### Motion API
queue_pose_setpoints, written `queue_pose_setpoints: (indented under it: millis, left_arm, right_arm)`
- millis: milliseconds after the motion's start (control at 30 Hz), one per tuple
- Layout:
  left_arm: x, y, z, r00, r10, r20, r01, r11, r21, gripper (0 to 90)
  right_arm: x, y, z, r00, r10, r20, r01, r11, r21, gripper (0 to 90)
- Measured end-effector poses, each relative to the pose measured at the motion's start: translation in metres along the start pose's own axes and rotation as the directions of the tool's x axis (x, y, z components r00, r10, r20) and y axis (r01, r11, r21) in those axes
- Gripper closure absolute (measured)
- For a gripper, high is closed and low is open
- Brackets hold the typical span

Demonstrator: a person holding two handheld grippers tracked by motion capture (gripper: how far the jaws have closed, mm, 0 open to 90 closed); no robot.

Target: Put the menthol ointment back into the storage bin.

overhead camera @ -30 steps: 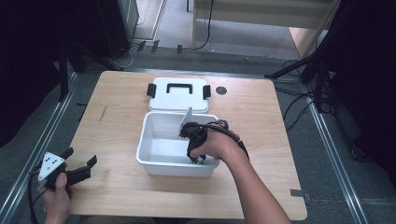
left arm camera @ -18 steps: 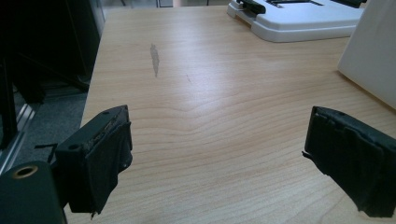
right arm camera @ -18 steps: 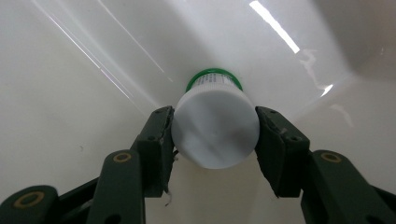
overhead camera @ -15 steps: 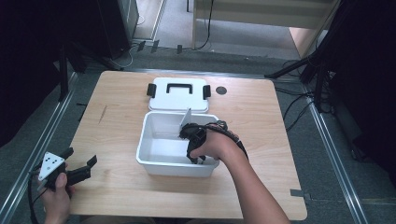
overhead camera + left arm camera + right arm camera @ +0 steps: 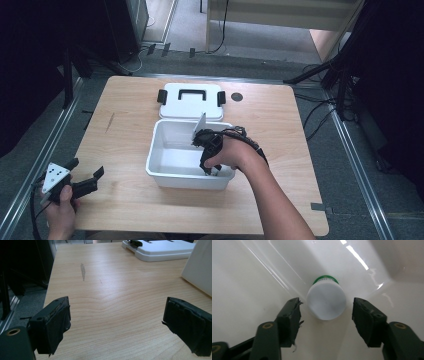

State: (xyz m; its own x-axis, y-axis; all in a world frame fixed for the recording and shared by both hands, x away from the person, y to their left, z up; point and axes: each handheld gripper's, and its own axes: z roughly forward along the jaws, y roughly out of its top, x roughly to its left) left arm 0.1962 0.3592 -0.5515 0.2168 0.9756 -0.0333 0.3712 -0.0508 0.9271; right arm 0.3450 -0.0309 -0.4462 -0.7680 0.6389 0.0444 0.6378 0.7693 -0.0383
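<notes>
A white plastic bin (image 5: 165, 165) stands in the middle of the wooden table. My right gripper (image 5: 212, 167) reaches down into its near right corner. In the right gripper view a small white bottle with a green band (image 5: 326, 300) stands on the bin floor (image 5: 249, 290), seen from above. The right gripper (image 5: 325, 315) is open, its jaws on either side of the bottle with a gap to each. My left gripper (image 5: 87, 182) rests open near the table's front left corner; in the left gripper view its fingers (image 5: 53, 325) hover over bare wood.
The bin's white lid (image 5: 190, 102) with black latches and handle lies flat behind the bin. A dark round mark (image 5: 237, 96) sits on the table to the lid's right. The table edge (image 5: 82, 145) drops to a metal-railed floor on the left.
</notes>
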Motion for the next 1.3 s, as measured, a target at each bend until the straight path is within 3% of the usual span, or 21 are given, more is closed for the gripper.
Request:
queue_pose_setpoints:
  millis: [300, 867, 1067, 1300]
  left_arm:
    - [0.0, 0.0, 0.0, 1.0, 0.0, -0.002, 0.0, 1.0, 0.002, 8.2]
    - [-0.001, 0.0, 0.001, 1.0, 0.008, 0.001, -0.008, 1.0, 0.004, 8.2]
    - [-0.001, 0.0, 0.001, 1.0, 0.01, 0.0, -0.01, 0.9999, 0.004, 8.2]
    - [-0.001, 0.0, 0.001, 0.9999, 0.012, 0.002, -0.012, 0.9999, 0.008, 8.2]
  right_arm:
    - [0.003, -0.003, -0.026, 0.9998, -0.006, 0.017, 0.006, 0.999, -0.037, 31.3]
    - [0.006, -0.008, -0.074, 0.999, -0.005, 0.043, 0.009, 0.995, -0.098, 29.5]
    - [0.0, -0.015, -0.087, 0.9987, 0.002, 0.052, 0.005, 0.993, -0.12, 29.5]
    - [-0.012, -0.03, -0.095, 0.9977, 0.042, 0.053, -0.035, 0.992, -0.123, 29.1]
